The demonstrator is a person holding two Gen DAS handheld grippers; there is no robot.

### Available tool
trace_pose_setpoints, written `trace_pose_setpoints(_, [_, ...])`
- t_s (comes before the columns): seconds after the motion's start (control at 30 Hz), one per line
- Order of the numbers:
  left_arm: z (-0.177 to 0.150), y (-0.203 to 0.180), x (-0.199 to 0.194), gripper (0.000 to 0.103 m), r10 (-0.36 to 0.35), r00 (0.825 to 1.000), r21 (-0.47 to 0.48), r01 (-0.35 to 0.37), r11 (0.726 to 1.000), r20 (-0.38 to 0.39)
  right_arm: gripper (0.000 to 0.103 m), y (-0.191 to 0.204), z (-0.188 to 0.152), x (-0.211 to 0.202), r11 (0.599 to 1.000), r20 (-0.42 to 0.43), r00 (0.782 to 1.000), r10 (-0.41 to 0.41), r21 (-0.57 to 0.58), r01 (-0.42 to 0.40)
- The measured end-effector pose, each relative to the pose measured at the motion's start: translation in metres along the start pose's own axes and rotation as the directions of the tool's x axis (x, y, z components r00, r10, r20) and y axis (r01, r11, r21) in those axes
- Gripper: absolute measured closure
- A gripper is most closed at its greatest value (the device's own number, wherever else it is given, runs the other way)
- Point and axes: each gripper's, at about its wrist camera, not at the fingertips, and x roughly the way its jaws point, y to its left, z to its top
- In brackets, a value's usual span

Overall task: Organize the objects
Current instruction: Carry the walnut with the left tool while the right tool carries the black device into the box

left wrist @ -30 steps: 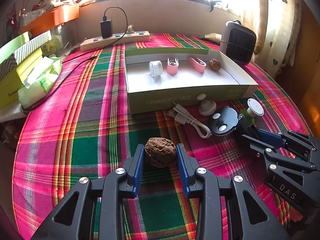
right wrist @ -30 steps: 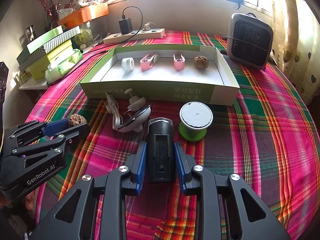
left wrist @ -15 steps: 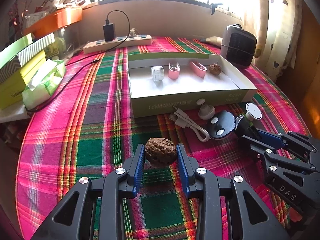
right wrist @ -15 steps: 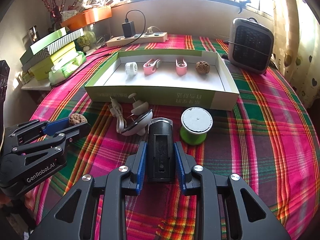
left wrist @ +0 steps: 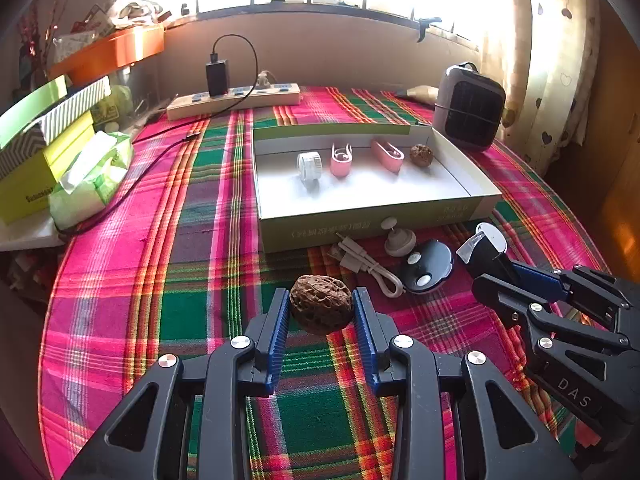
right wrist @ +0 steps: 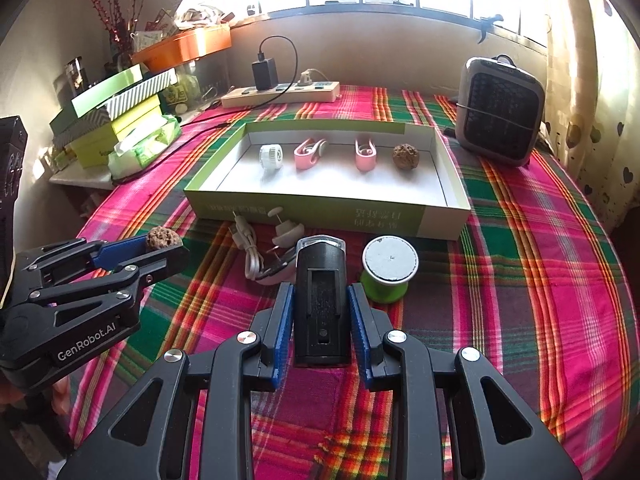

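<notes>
My left gripper (left wrist: 321, 294) is shut on a brown walnut (left wrist: 321, 306), held just above the plaid cloth; in the right wrist view it shows at the left (right wrist: 160, 246) with the walnut (right wrist: 161, 239) in it. My right gripper (right wrist: 320, 287) is shut on a black bike light (right wrist: 321, 300), also seen at the right of the left wrist view (left wrist: 496, 272). Behind them lies a shallow green-and-white box (right wrist: 320, 212) holding a white cap (right wrist: 271, 156), two pink clips (right wrist: 308, 154) and another walnut (right wrist: 405, 156).
In front of the box lie a white cable (right wrist: 250, 256), a small suction hook (right wrist: 285, 232), a round black device (left wrist: 426, 266) and a green spool (right wrist: 388, 270). A heater (right wrist: 500, 114) stands at the back right, a power strip (right wrist: 280, 94) at the back, stacked boxes (right wrist: 116, 120) at the left.
Both grips are unchanged. The box and the loose items sit slightly lower in both views, so the two grippers have drifted a little.
</notes>
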Motion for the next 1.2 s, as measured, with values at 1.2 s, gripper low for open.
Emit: trace_pose_setpoints(1.2, [0.058, 0.006, 0.02, 0.073, -0.019, 1.0, -0.017, 0.019, 1.0, 0.012, 0.075, -0.024, 0.074, 0.014, 1.0, 0.01, 1.0, 0.028, 0.001, -0.028])
